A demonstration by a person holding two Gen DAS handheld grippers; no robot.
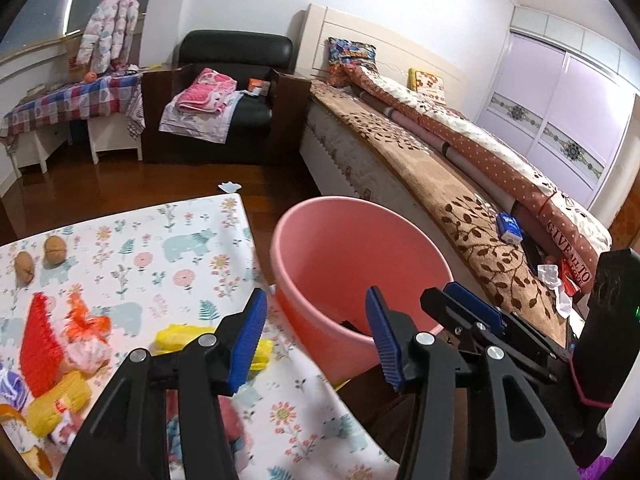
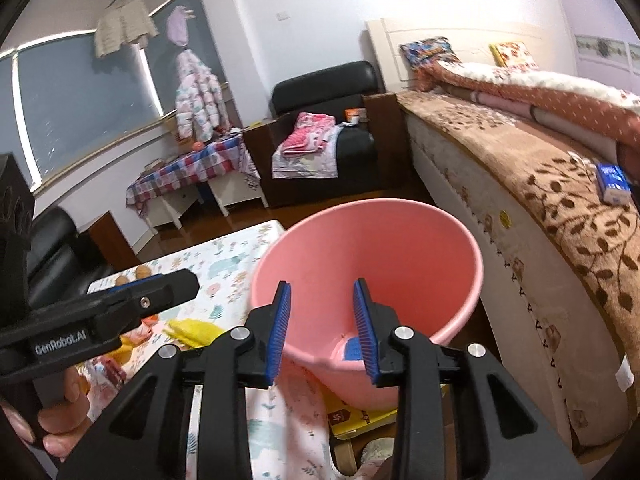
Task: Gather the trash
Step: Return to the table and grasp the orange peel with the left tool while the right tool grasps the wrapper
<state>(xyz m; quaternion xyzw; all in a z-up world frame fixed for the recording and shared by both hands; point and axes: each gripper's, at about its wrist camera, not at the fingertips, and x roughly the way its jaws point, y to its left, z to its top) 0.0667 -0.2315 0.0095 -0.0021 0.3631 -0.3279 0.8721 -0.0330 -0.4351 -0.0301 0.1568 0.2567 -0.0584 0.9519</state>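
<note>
**A:** While both grippers hang over the pink bucket [image 2: 368,264], which step would you say is in hand?

**B:** A drop-off, I'd judge. The right gripper [image 2: 324,328] points into the bucket with its jaws apart and nothing between the blue pads. The left gripper [image 1: 316,336] sits just beside it, jaws wider and likewise empty. Something blue and something dark lie at the bucket's bottom, too hidden to name.

**A:** And the remaining trash?

**B:** It lies on the patterned table cloth [image 1: 192,248]. A heap of crumpled wrappers [image 1: 60,352], red, orange and yellow, sits toward the near left edge, and a yellow wrapper [image 1: 180,338] lies near the right edge, just beside the bucket. Two brown nuts [image 1: 40,256] rest farther back by the left edge. A white scrap [image 1: 230,187] is on the floor beyond the table's far corner.

**A:** What does the next move call for?

**B:** Probably swinging the left gripper back over the table, lowering open jaws around the yellow wrapper and closing gently, since thin crinkled plastic slips easily.
</note>
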